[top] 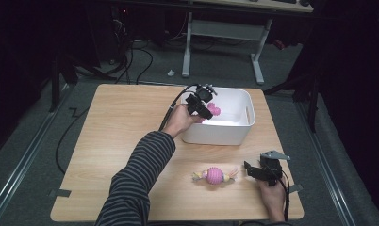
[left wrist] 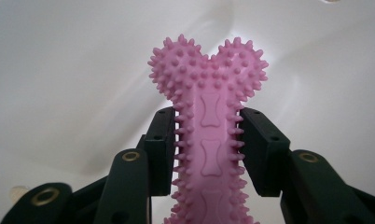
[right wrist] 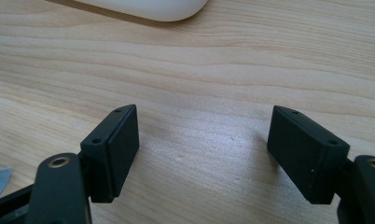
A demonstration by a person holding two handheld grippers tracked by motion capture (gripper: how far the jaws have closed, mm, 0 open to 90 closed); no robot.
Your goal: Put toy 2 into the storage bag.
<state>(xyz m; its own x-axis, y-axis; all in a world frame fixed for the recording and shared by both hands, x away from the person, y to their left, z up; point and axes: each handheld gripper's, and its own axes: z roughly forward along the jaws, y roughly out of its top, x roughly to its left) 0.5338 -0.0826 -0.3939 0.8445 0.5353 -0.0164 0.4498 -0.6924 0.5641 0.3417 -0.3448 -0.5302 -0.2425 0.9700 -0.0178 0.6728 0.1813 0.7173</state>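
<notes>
**A:** Where is the pink spiky bone toy (left wrist: pixel 209 135) right now?

**B:** Clamped in the left tool (top: pixel 202 104), over the white bin (top: pixel 246 126) at the far right of the counter (top: pixel 121 136). In the left gripper view both pads press on the toy's shaft, and its knobbed end sticks out past them with the bin's pale inside behind it.

**A:** So it's in the bin?

**B:** Above or inside the opening, I'd say, but not let go. From the high view I cannot tell whether it touches the bin's floor; the toy is small there and partly hidden by the tool.

**A:** What's left, then?

**B:** By my reading, the carry is done and the release is not. After that there is the pink ball toy with rope ends (top: pixel 215 175), lying on the near part of the counter, well apart from the bin.

**A:** And the other hand?

**B:** The right tool (top: pixel 251 170) rests near the right edge, just right of the ball toy. Its jaws stand wide with nothing between them, bare wood under them in the right gripper view.
</notes>
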